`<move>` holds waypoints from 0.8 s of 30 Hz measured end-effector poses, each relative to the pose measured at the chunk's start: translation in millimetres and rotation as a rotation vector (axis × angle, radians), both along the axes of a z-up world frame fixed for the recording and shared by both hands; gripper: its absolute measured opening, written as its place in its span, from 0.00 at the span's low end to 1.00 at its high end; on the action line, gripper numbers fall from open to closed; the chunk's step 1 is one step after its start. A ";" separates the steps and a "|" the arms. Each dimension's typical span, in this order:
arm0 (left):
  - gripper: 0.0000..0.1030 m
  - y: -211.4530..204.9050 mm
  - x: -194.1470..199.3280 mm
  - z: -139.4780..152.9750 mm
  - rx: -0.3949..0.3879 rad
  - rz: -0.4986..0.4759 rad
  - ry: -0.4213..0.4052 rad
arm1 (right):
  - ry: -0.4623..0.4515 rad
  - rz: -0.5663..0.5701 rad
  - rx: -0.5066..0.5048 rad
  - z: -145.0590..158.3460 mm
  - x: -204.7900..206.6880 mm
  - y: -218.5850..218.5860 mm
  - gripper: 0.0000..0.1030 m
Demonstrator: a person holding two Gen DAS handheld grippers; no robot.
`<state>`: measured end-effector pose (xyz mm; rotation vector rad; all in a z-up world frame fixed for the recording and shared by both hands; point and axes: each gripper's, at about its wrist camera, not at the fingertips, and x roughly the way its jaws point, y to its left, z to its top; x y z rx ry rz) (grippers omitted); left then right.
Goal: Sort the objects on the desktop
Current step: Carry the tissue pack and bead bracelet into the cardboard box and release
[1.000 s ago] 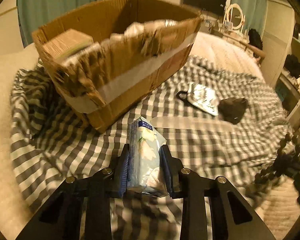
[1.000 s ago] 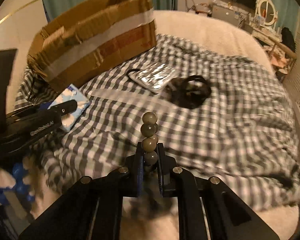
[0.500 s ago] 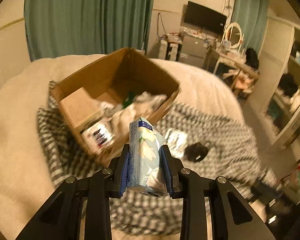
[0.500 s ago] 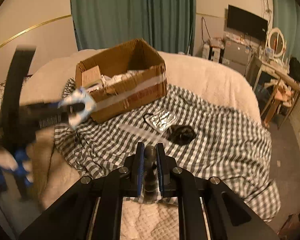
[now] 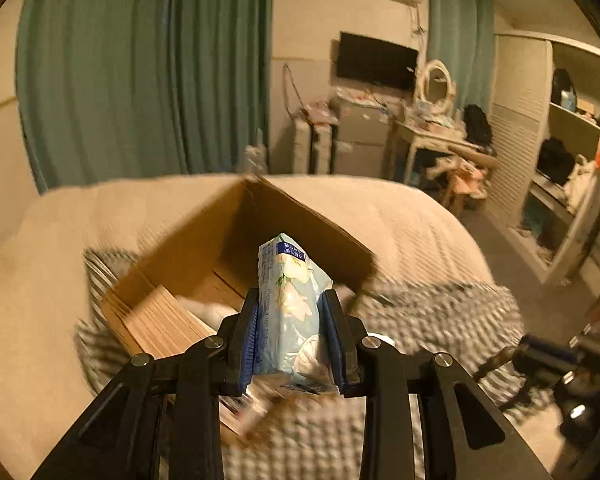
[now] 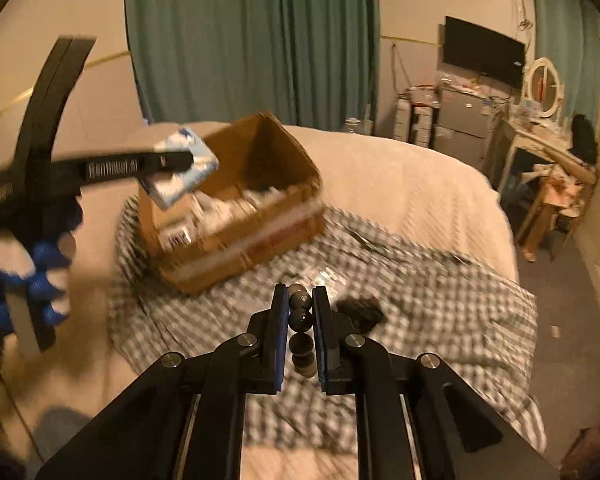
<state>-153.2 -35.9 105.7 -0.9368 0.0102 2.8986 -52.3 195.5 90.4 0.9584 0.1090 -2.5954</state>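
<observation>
While both loads hang in the air, nothing of this round has landed yet:

Left tongs: the left tongs pinch a pale blue soft plastic tissue pack printed with white flowers by its two flat sides — it stands on end between the pads, held over the near edge of the open brown cardboard box

Right tongs: the right tongs are pressed nearly together on a string of dark round beads, which runs along the gap and hangs out below it

Done so far: the box on the bed already holds several items — pale wrapped packets and a flat cardboard piece, too blurred to name more closely

Left to do, as I judge it: tissue pack and beads both still need setting down in the box; on the grey-and-white checked cloth a shiny silver foil pouch and a crumpled black item lie near each other, unsorted

Change since a second ago: both pairs of tongs have risen well clear of the cloth, their grip unchanged. The left view, then level with the box's torn taped side, now looks down into it. The right view has pulled back, so the whole box and the room behind show, and the beads no longer stick up above the tips

Sharpness: heavy motion blur over box and cloth in both views
</observation>
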 end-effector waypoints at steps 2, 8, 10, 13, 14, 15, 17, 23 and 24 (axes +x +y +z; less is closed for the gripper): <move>0.29 -12.8 -17.3 0.2 0.004 0.018 -0.002 | 0.019 0.027 0.012 12.7 -16.8 -16.8 0.11; 0.30 -33.6 -69.4 -10.0 0.001 0.079 -0.006 | 0.076 0.091 -0.069 51.2 -80.3 -62.9 0.11; 0.33 -39.3 -81.3 -16.7 0.019 0.091 -0.018 | 0.055 0.106 -0.091 51.0 -105.7 -76.6 0.11; 0.68 -43.0 -90.0 -30.0 0.042 0.053 -0.044 | 0.017 0.110 -0.061 38.5 -145.2 -99.4 0.11; 0.83 -41.9 -89.1 -34.1 0.025 0.053 -0.049 | 0.007 0.091 -0.063 32.4 -159.5 -105.2 0.11; 0.86 -41.7 -87.9 -36.9 0.005 0.056 -0.047 | -0.001 0.070 -0.076 28.8 -167.4 -107.3 0.13; 0.88 -39.7 -81.6 -39.3 -0.031 0.048 -0.041 | -0.054 0.018 -0.129 20.8 -190.6 -102.9 0.44; 0.89 -29.6 -45.7 -21.2 0.005 0.047 -0.025 | -0.030 -0.028 -0.149 43.2 -183.3 -66.8 0.57; 0.90 -24.2 -36.9 -16.6 0.011 0.042 -0.018 | -0.020 -0.030 -0.135 47.4 -173.8 -56.0 0.58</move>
